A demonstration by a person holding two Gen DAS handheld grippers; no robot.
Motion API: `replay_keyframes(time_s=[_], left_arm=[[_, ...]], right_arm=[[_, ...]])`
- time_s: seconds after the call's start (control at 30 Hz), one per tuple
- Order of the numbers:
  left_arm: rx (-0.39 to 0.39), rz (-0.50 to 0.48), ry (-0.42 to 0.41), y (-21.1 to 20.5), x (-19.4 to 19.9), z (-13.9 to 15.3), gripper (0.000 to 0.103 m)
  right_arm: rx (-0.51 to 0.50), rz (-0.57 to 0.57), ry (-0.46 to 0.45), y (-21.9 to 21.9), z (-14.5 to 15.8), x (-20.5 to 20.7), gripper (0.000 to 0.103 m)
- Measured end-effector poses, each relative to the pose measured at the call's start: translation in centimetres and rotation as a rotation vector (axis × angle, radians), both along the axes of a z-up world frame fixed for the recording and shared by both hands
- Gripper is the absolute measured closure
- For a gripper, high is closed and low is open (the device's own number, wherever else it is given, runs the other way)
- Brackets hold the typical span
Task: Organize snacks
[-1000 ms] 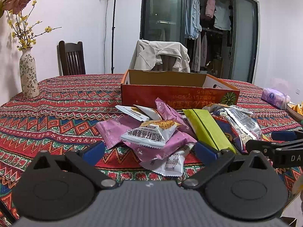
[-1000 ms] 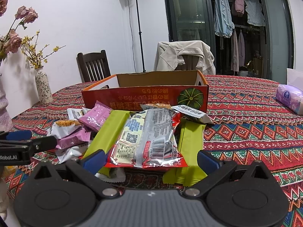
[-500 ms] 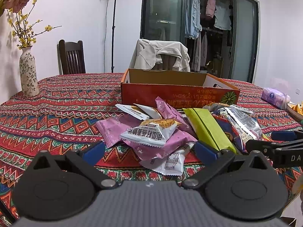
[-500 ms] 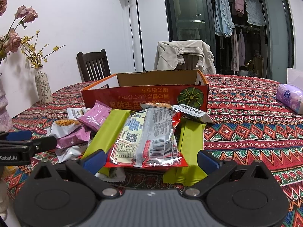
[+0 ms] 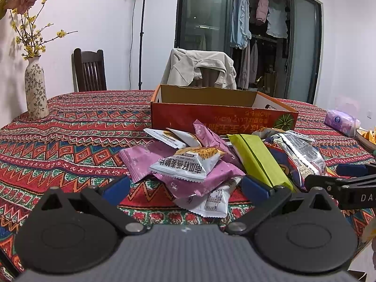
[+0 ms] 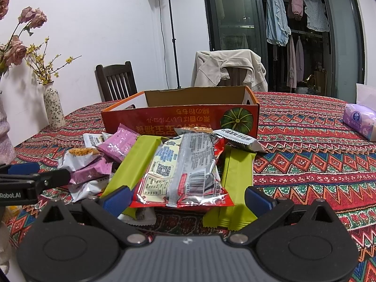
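Observation:
A heap of snack packets lies on the patterned tablecloth before an open orange cardboard box (image 5: 221,115) (image 6: 183,117). My left gripper (image 5: 185,189) is open and empty, just short of a white packet (image 5: 188,162) and pink packets (image 5: 141,159). My right gripper (image 6: 188,198) is open and empty, its fingers either side of a red and silver packet (image 6: 183,174) lying over green bars (image 6: 237,176). A green bar (image 5: 256,159) also shows in the left wrist view. Each gripper shows at the edge of the other's view.
A flower vase (image 5: 35,89) stands at the table's far left. A purple tissue pack (image 5: 340,122) (image 6: 359,119) lies at the right. A plate edge (image 5: 366,138) shows at the far right. Two chairs stand behind the table, one draped with a jacket (image 5: 199,70).

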State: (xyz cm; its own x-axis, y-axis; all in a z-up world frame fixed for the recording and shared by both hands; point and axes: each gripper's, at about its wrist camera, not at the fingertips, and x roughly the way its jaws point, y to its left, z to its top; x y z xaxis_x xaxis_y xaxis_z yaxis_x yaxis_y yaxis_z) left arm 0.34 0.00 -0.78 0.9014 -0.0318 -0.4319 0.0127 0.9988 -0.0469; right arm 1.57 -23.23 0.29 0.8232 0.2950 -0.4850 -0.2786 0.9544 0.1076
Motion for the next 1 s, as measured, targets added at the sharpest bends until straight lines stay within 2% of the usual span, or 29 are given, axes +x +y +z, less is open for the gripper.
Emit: replay_keyframes(time_s=[0.7,1.0], left_arm=[[-0.014,0.015,0.005,0.4,0.3,0.1,0.000],[-0.021,0.051,0.002,1.1,1.0,0.5,0.000]], right_arm=[[-0.010,0.004,-0.012,0.8,-0.3,0.7,0.000],[-0.062,0.007,-0.011,2.7,0.4,3.9,0.010]])
